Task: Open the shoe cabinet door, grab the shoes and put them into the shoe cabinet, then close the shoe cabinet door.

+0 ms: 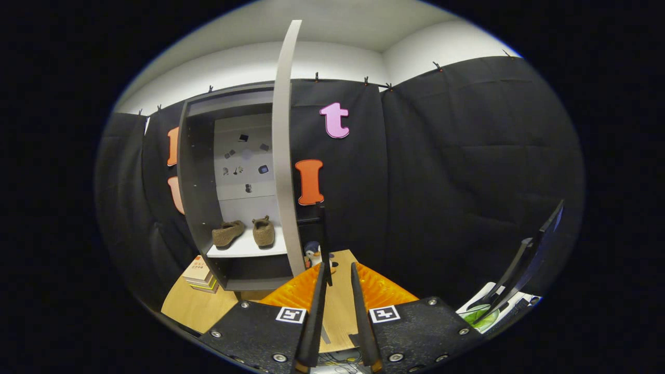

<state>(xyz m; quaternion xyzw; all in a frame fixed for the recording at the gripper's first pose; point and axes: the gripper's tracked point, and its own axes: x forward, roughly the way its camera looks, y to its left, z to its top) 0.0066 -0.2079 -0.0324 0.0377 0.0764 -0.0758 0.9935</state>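
Hand-held gripper (337,280) fingers slightly apart, empty, beside open door (283,156) edge, shoes (243,232) on cabinet shelf (244,250)

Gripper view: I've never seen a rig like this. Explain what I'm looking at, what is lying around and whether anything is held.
This picture comes from a fisheye camera riding on a hand-held gripper, looking forward along its two fingers, so straight lines bend. The fingers are open with a gap between them and hold nothing. Ahead stands a shoe cabinet on a wooden table. Its door is swung open, seen edge-on. A pair of brown shoes already sits on its white shelf. A stack of books lies beside the cabinet, and a small penguin toy stands just beyond the fingertips. The door is not yet closed.
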